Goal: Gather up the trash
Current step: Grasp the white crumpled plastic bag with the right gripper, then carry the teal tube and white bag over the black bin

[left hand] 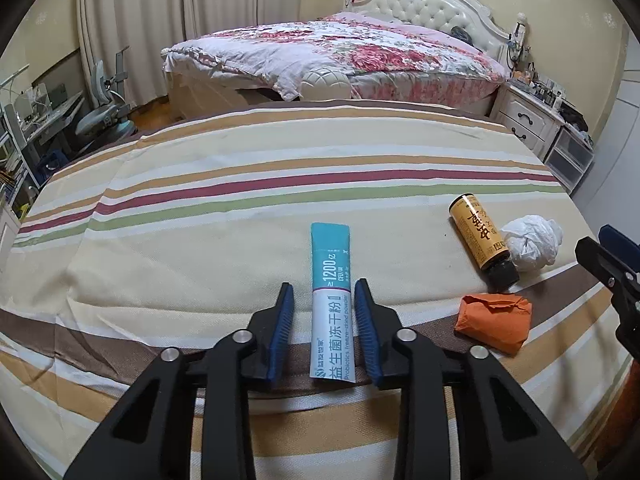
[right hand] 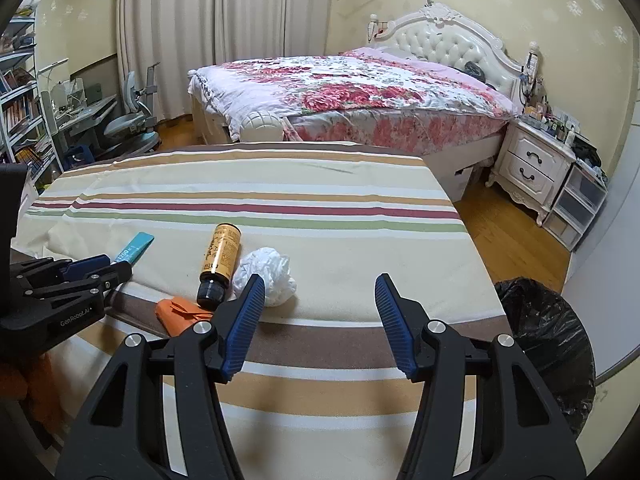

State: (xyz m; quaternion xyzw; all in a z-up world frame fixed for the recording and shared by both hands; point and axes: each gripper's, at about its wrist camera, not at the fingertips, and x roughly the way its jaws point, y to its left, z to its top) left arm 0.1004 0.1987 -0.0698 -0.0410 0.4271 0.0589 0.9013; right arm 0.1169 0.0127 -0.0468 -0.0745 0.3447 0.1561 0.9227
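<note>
A teal-and-white powder sachet lies on the striped cloth, lengthwise between the fingers of my left gripper, which is open around it with gaps on both sides. To its right lie a yellow bottle with a black cap, a crumpled white tissue and an orange wrapper. In the right wrist view my right gripper is open and empty, above the cloth just right of the tissue, bottle and orange wrapper. The left gripper shows at left over the sachet.
A bin lined with a black bag stands on the wood floor right of the striped surface. Beyond are a floral bed, a white nightstand with plastic drawers, and a desk with chair and shelves at left.
</note>
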